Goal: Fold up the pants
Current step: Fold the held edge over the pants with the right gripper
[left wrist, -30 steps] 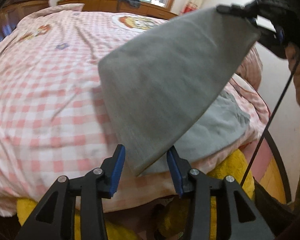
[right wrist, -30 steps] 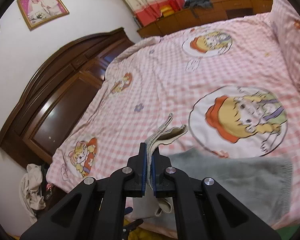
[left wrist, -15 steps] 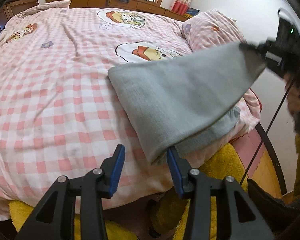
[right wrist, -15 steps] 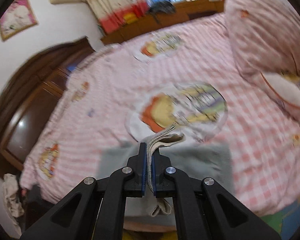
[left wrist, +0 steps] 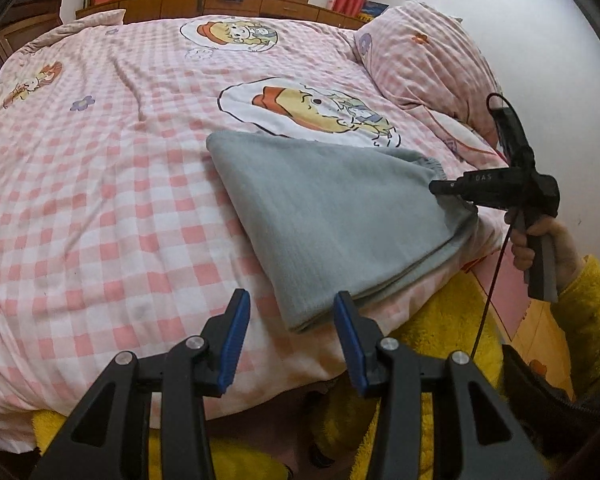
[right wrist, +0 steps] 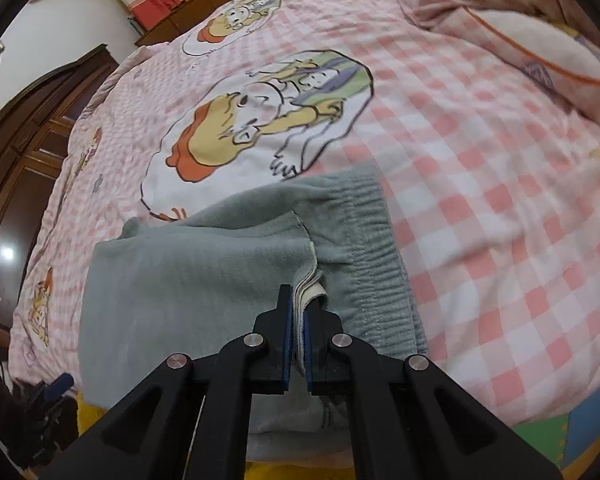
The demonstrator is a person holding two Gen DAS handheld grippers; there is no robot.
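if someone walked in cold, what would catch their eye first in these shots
The folded grey pants lie at the near edge of the bed, on a pink checked quilt printed with cartoon figures. The right tool is shut on the pants' layered hem, beside the ribbed waistband. The left tool hovers open at the near folded corner, and a pink pillow sits at the far right.

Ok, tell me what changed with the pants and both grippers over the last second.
The right gripper, shut on the hem, came down and laid the raised half of the grey pants flat over the lower half on the bed; the hem now lies near the waistband. Nothing was let go. The left gripper stayed open at the fold's near corner, not gripping.
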